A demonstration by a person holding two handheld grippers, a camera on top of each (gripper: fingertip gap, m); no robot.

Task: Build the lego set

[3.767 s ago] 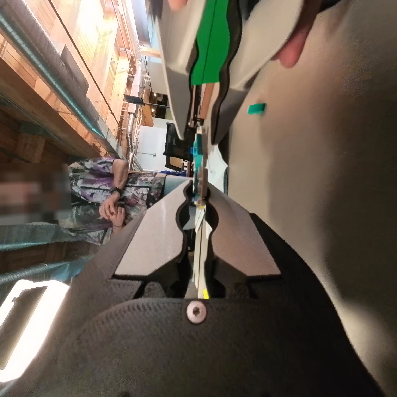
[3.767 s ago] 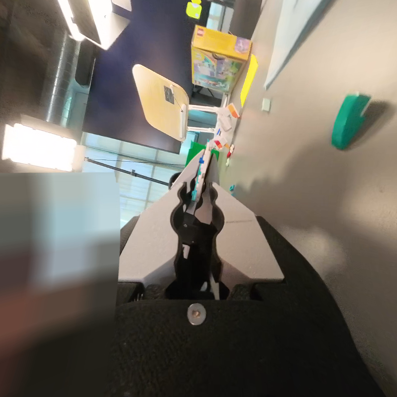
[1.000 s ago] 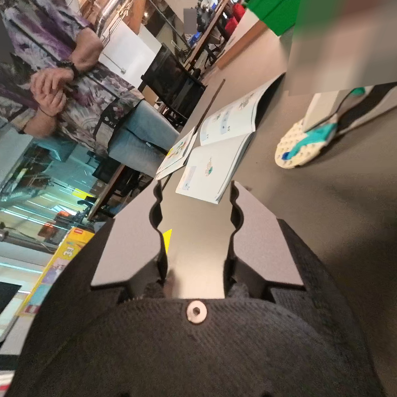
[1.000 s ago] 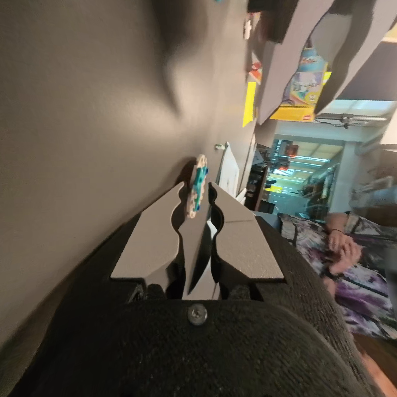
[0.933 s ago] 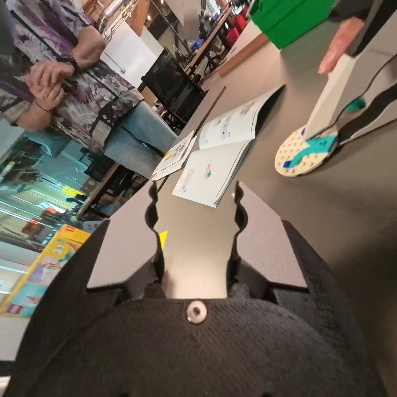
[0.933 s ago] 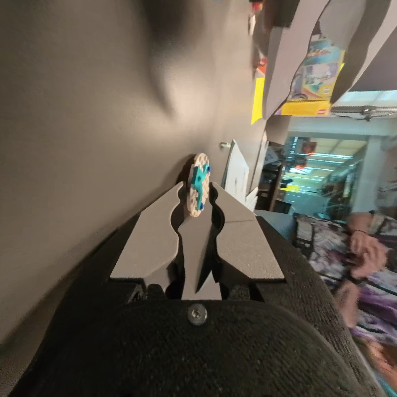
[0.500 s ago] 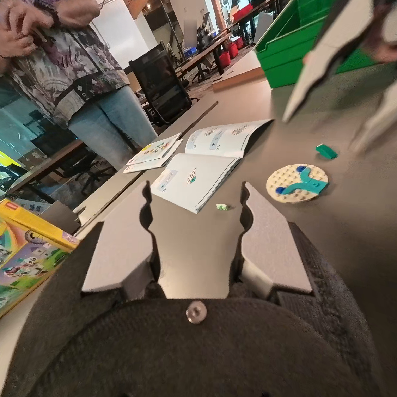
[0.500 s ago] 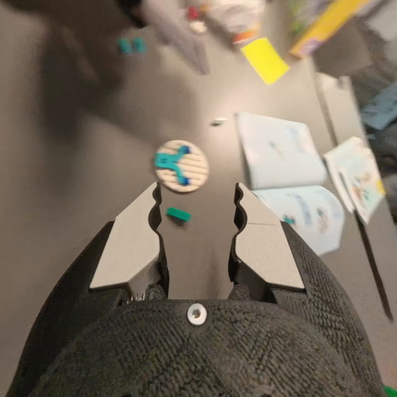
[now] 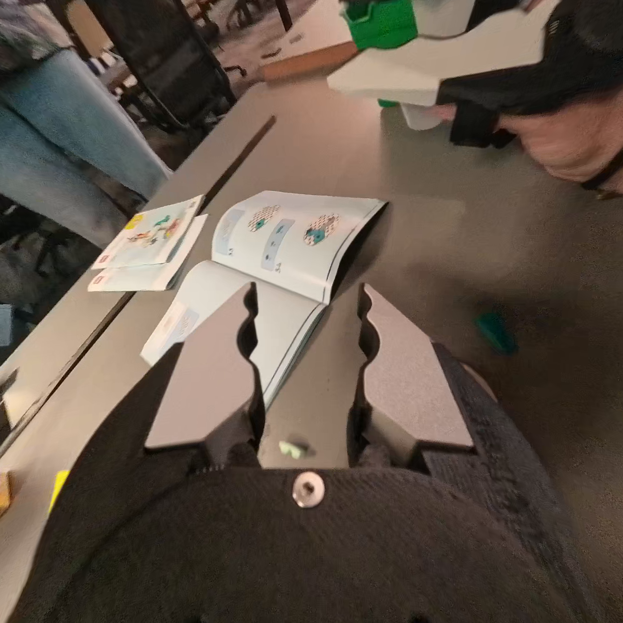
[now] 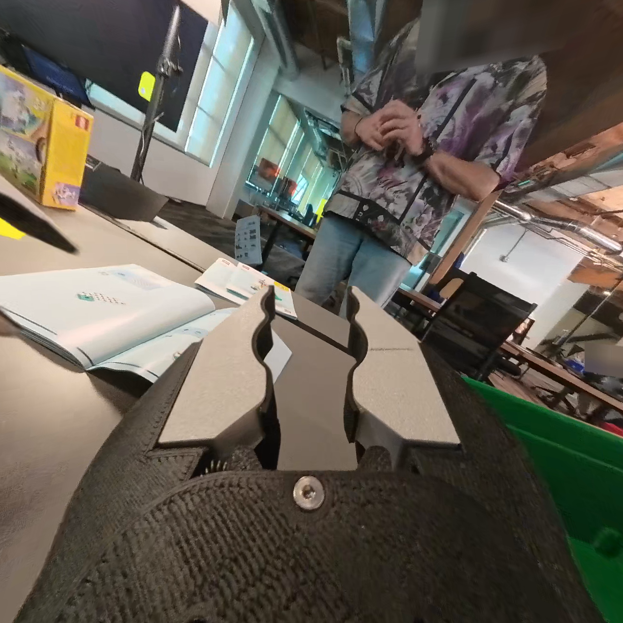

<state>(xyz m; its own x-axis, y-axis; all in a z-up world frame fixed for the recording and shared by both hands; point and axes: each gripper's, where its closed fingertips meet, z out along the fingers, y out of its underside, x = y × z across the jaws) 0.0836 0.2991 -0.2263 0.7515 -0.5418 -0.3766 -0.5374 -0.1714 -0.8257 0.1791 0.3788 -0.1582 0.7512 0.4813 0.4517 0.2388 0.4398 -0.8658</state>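
Lego set build is between steps right now, and the round tan plate with the teal bits, which the right gripper was pinching about a second ago and had set flat on the table half a second ago, is now mostly out of shot; only a pale curved edge (image 9: pixel 478 381) peeks out just behind the left gripper's right finger, and I'm guessing that's it. Going big to small: the grey table (image 9: pixel 455 242) fills the left wrist view, with the open instruction booklet (image 9: pixel 290 242) lying in the middle and two smaller leaflets (image 9: pixel 151 242) beside it near the table seam. The left gripper (image 9: pixel 306 296) is spread wide with nothing in it and has swung down over the table, so its fingers now frame the booklet's near page. The right gripper (image 10: pixel 308 301) is spread and empty too, now tipped up and looking across the booklet toward a person standing by the table rather than down at the plate. A teal brick (image 9: pixel 495 332) sits loose on the table to the right, and a tiny pale green piece (image 9: pixel 292 449) lies between the left gripper's fingers near their base. So the plate's been let go and both tools are free; my read is the next piece gets picked, probably one of those two.
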